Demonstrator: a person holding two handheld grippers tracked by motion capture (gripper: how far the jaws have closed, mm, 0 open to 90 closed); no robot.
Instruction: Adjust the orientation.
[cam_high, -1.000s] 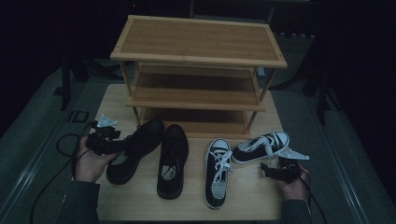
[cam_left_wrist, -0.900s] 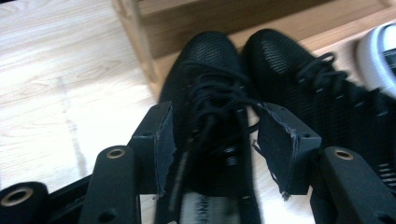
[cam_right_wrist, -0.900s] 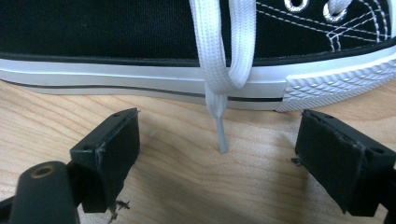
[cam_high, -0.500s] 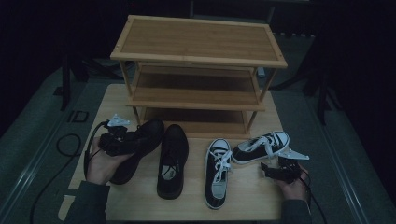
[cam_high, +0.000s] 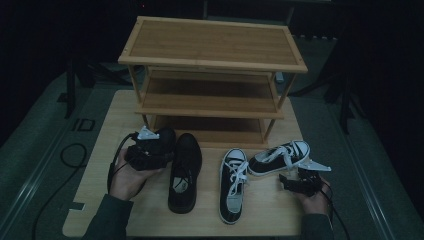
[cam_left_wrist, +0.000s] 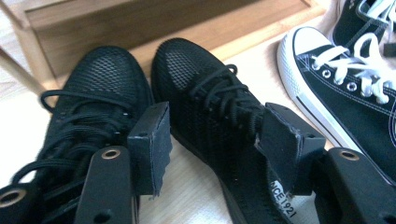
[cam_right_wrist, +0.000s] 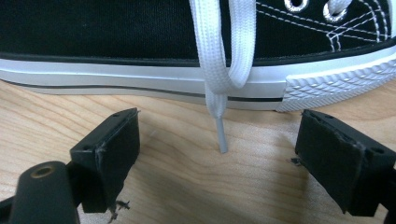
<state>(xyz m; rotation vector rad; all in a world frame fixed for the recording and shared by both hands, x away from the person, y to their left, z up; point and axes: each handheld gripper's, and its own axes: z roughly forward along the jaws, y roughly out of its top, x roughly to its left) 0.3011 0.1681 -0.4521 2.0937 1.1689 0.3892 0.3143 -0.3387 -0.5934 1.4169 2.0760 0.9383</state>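
While both hands sit low in the high view, the shoes wait in front of the rack:

Key relation: right black shoe (cam_left_wrist: 219, 116) lies ahead of the left gripper (cam_high: 150, 154), long axis along the jaws' reach.
Left gripper: jaws wide apart, having just been opening, straddling that shoe's laces without pressing (left black shoe (cam_left_wrist: 88, 121) beside it).
Right gripper (cam_high: 300, 184): jaws apart, empty, lower right.
Sneaker (cam_right_wrist: 140, 51): sideways just beyond them, lace tip between.
Rack (cam_high: 212, 75): upper centre.
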